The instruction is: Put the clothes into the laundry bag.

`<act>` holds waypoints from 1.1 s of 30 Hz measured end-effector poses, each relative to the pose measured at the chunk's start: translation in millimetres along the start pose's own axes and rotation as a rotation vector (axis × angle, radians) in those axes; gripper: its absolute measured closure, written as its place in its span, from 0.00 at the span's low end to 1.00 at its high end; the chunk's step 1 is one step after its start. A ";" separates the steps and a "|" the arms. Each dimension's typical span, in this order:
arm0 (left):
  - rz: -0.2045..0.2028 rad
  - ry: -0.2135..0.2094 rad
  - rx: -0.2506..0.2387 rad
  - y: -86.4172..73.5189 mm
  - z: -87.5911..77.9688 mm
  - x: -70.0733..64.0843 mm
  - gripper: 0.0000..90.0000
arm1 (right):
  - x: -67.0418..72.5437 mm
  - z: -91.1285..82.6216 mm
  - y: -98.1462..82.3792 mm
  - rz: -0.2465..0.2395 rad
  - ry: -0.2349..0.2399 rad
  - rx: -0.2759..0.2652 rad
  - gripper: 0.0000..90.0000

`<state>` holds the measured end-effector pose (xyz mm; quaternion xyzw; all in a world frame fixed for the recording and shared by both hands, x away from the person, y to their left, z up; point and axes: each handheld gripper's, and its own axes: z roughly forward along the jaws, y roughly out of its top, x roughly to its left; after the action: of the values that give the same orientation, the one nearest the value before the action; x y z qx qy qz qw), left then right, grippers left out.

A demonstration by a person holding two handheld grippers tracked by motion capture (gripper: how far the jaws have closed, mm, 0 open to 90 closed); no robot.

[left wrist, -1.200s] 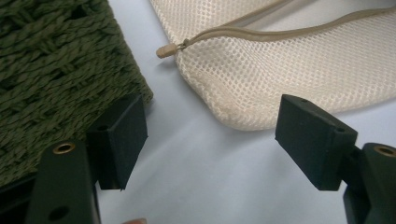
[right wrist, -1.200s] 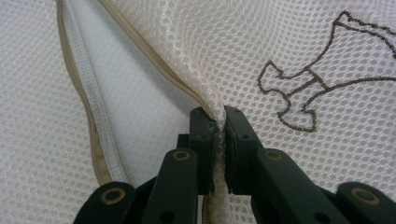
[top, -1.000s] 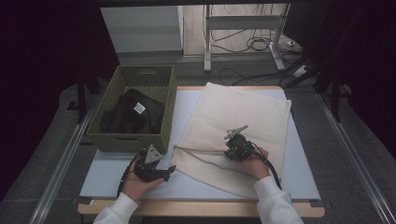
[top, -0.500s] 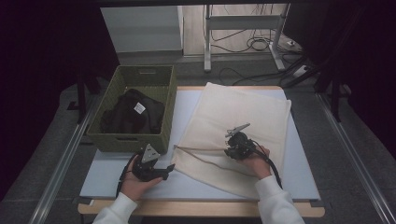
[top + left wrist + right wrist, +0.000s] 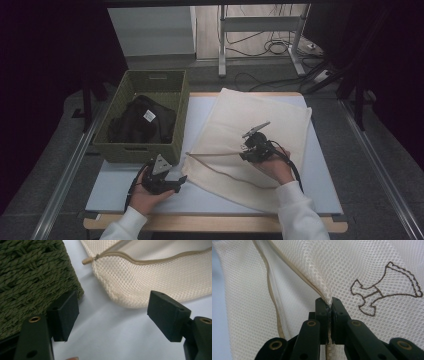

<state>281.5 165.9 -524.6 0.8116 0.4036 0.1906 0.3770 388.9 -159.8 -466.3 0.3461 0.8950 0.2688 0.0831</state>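
Mesh laundry bag [image 5: 255, 135], cream, lies flat across the middle and right of the table [image 5: 320, 190] in the high view, slanting from upper right to lower left. Its tan zipper [image 5: 215, 156] runs along the lower-left edge, partly open; zipper end tab [image 5: 86, 261] shows at the upper left of the left gripper view, just off the bag's rounded corner. A brown outline drawing [image 5: 384, 287] is printed on the mesh, right half of the right gripper view.

Right gripper [image 5: 248, 148] sits centre-right of the high view over the bag, jaws pressed together and pinching the bag's zipper edge, mesh bunched up between the pads [image 5: 322, 312]. Fabric there is lifted a bit off the table.

Left gripper [image 5: 175, 181] rests low on the table at lower left of centre, jaws spread wide, nothing between them; the bag's corner lies just ahead of the pads [image 5: 167, 312], not touching.

Green woven basket [image 5: 125, 150] at upper left, close beside the left gripper, holds a dark garment [image 5: 140, 122] with a white tag.
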 end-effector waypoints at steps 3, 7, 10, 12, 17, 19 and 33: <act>0.002 0.004 -0.003 0.2 -0.7 -0.2 0.28 | -1.9 -3.3 3.4 0.011 0.004 -0.021 0.95; 0.005 0.004 -0.002 0.3 -1.3 -0.7 0.28 | -2.2 -8.1 4.6 0.007 0.003 -0.038 0.95; 0.009 0.002 0.000 0.6 -0.4 -1.0 0.28 | -3.1 -13.8 5.8 0.010 0.000 -0.060 0.95; 0.012 0.000 0.002 1.0 -0.4 -1.4 0.28 | -3.8 -17.8 7.7 0.010 0.000 -0.076 0.95; 0.015 0.000 -0.004 1.6 -2.0 -2.4 0.28 | -4.0 -24.5 10.0 0.002 -0.004 -0.089 0.95; 0.019 -0.003 -0.007 2.3 -2.5 -4.3 0.28 | -4.6 -26.6 10.4 0.005 -0.003 -0.098 0.95; 0.025 -0.004 0.010 1.6 0.0 -4.5 0.28 | -9.0 -44.4 13.2 0.023 0.002 -0.162 0.95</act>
<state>279.6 161.6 -523.4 0.8190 0.3935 0.1914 0.3713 388.4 -176.5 -422.2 0.3484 0.8663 0.3416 0.1070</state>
